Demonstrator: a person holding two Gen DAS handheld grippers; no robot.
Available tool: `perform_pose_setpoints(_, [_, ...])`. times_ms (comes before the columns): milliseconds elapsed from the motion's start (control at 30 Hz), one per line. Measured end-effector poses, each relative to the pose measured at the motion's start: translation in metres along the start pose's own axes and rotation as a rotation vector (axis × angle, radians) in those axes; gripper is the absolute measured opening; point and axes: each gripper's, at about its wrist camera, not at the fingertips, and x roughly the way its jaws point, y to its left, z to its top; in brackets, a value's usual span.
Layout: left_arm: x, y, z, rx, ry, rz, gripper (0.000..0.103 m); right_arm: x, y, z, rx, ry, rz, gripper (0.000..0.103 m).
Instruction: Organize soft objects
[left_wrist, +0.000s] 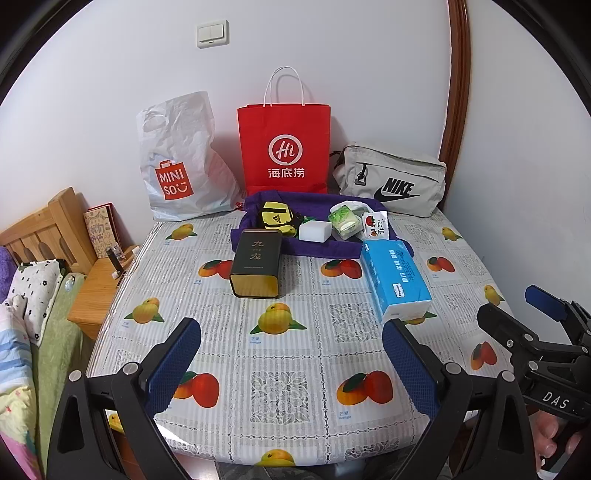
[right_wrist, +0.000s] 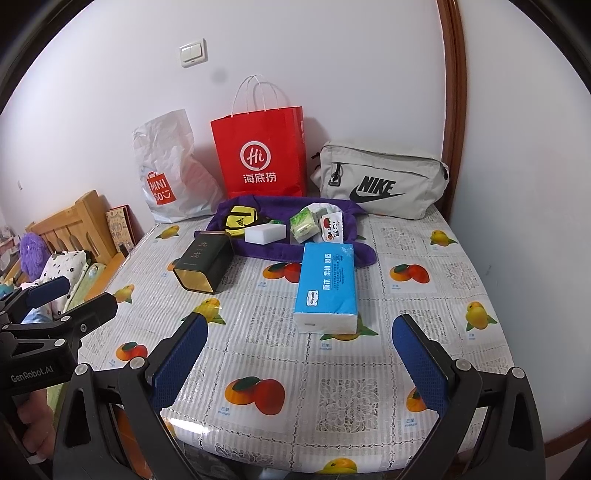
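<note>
A blue tissue pack (left_wrist: 395, 280) (right_wrist: 327, 284) lies on the fruit-print table, in front of a purple cloth bag (left_wrist: 321, 247) (right_wrist: 280, 251). The bag holds a yellow-black pouch (left_wrist: 275, 218) (right_wrist: 239, 219), a white sponge block (left_wrist: 314, 231) (right_wrist: 265, 233), a green tissue packet (left_wrist: 345, 221) (right_wrist: 303, 224) and a small white packet (left_wrist: 373, 224) (right_wrist: 331, 228). A dark tin (left_wrist: 256, 262) (right_wrist: 203, 264) lies left of them. My left gripper (left_wrist: 291, 365) is open and empty above the table's near edge. My right gripper (right_wrist: 299, 365) is open and empty, just short of the tissue pack.
A white Miniso bag (left_wrist: 181, 162) (right_wrist: 166, 170), a red paper bag (left_wrist: 284, 147) (right_wrist: 262, 155) and a grey Nike bag (left_wrist: 391, 181) (right_wrist: 380, 181) stand along the wall at the back. A wooden bed and bedding (left_wrist: 40, 280) lie to the left.
</note>
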Motion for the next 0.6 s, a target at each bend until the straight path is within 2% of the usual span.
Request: perform_pose_setpoints(600, [0.0000,-0.0007,-0.0028,0.007,0.004,-0.005,0.099,0.0032,0.0022,0.0003,-0.005,0.004,0.002,0.099])
